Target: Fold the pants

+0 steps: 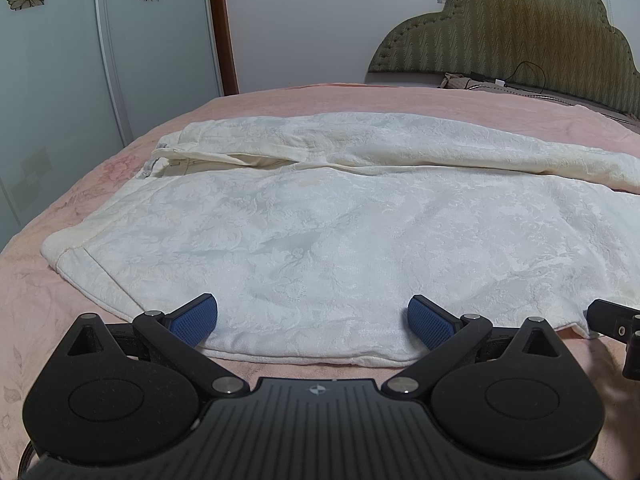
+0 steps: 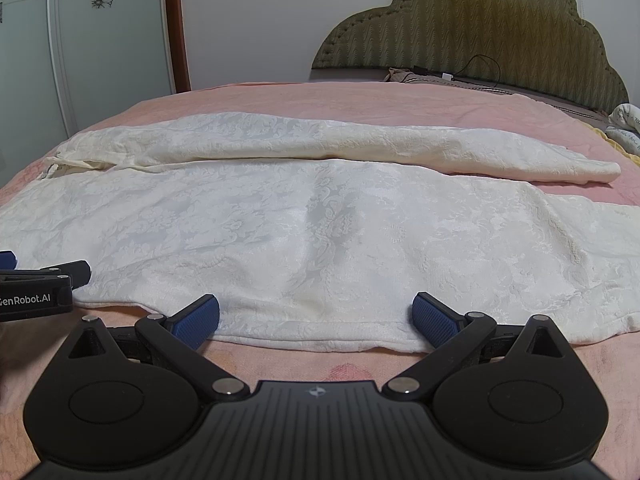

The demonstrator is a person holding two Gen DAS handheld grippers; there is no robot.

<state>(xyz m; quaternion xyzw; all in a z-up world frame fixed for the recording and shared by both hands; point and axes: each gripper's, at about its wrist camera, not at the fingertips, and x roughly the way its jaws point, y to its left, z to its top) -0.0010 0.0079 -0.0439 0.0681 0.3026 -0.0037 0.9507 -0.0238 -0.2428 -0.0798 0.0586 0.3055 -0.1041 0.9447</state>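
The white pants (image 1: 320, 220) lie flat on the pink bed (image 1: 60, 280), long axis running left to right across both views, waistband to the left. Their near edge sits just ahead of both tools. The left tool (image 1: 313, 322) and right tool (image 2: 316, 318) both stand spread wide, holding nothing, side by side along that hem.

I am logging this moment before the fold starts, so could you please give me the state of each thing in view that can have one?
Pants: spread flat on the bed, legs side by side, not yet folded.
Left gripper: open, fingers astride the near edge of the pants.
Right gripper: open, at the same near edge.
Pink bedspread: smooth, under the pants.
Cable: lying loose by the headboard.
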